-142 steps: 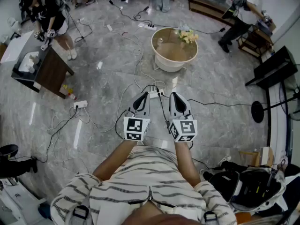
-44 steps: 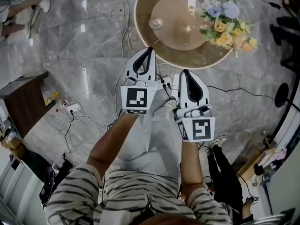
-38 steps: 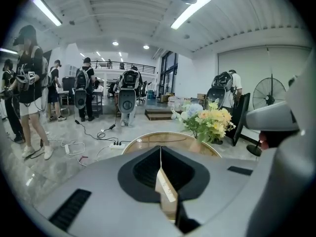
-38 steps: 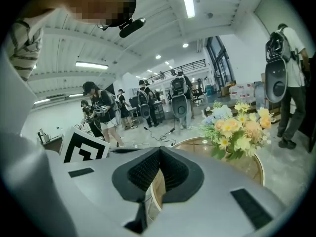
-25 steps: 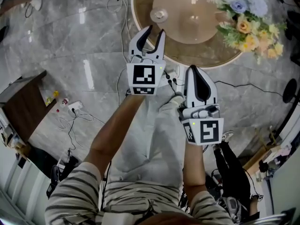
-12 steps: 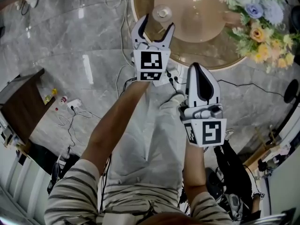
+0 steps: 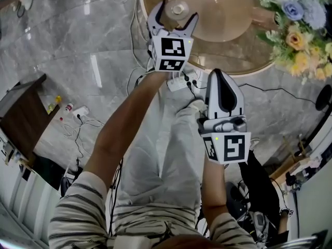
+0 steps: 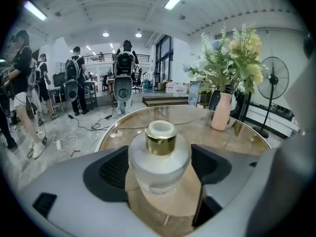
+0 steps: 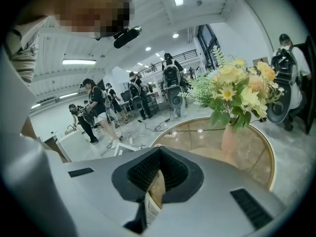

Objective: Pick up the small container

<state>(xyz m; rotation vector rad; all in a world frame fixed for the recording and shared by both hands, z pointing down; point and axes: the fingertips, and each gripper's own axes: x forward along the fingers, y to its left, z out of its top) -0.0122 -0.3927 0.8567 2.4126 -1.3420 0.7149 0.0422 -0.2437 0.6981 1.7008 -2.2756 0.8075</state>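
The small container is a squat frosted bottle with a gold collar and a pale cap. It stands upright near the 9 o'clock edge of the round glass table. It sits right between the spread jaws of your left gripper, with one dark pad at its 9 o'clock and the other at its 3 o'clock.

The step in hand looks like the closing grasp. The jaws are wide apart, wider than the bottle's body, and each pad appears to stand just off the glass rather than pressing on it. Before you squeeze, centre the bottle so both pads meet the round belly together. Aim for the widest part, below the gold collar, because frosted glass is likely slick and a high grip could tip it. Close slowly, then lift straight up off the tabletop.

The flowers stand well apart at the bottle's 3 o'clock and should not hinder the lift.

Your right gripper hangs back at about the bottle's 5 o'clock, off the table edge. Its jaws are pressed together with nothing between them.
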